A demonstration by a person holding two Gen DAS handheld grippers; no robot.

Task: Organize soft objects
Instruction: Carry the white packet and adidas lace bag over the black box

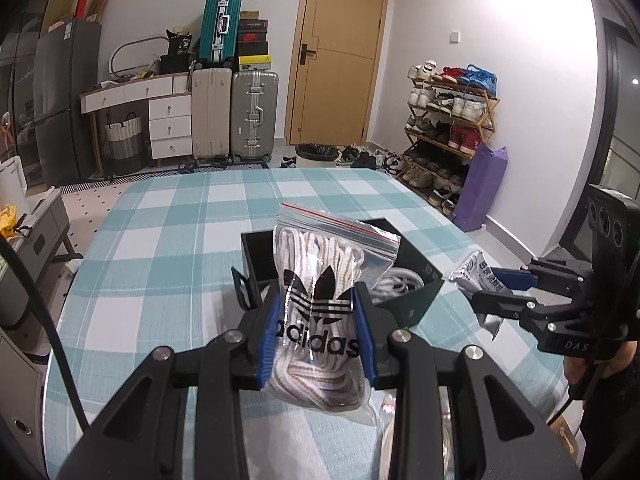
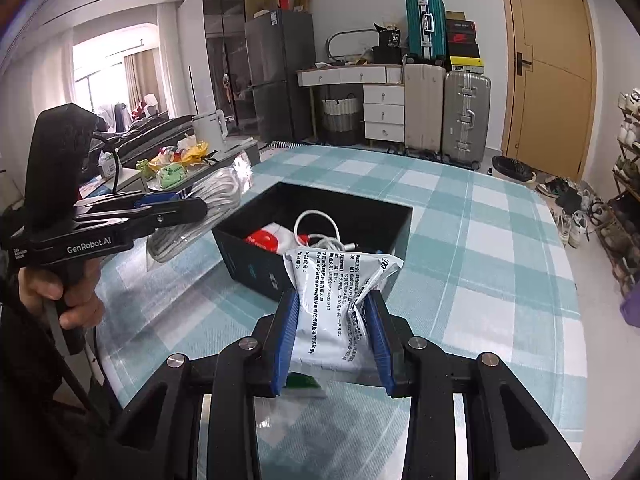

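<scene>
Glossy clear plastic bag [image 1: 320, 276], crinkled foil-like sachet [image 2: 332, 304], woven checked tablecloth [image 1: 160, 248].

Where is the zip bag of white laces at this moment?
The zip bag of laces is clamped in the left gripper, held above the checked tablecloth just in front of the black box.
</scene>
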